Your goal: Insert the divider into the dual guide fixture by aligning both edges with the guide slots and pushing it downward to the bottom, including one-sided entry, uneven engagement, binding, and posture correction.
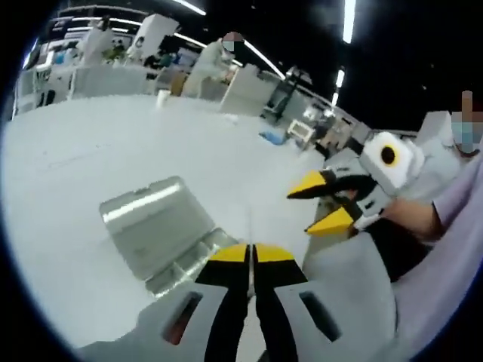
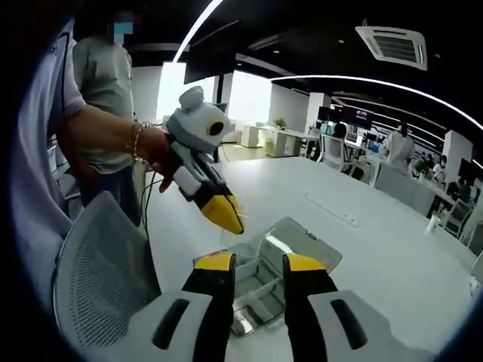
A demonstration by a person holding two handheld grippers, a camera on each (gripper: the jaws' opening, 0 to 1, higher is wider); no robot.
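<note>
In the left gripper view we saw the fixture [image 1: 162,234] lying on the white table [image 1: 75,166], a clear box with its lid raised toward the far left and its tray nearest our jaws. Just right of it, the left gripper [image 1: 251,254] rose from the bottom with its yellow-tipped jaws pressed together, a thin pale edge running up from between them; we could not tell whether that was the divider. Further right, the right gripper [image 1: 324,204] hung above the table with its jaws parted and nothing between them, held in a hand [image 1: 411,219]. In the right gripper view a mesh chair back [image 2: 102,279] stood at the left, then the hand [image 2: 155,151] with the left gripper [image 2: 226,215] pointing down at the fixture [image 2: 275,275], jaws together. The right gripper [image 2: 259,264] sat just before the fixture, its jaws apart and empty. The table [image 2: 377,249] stretched away to the right.
</note>
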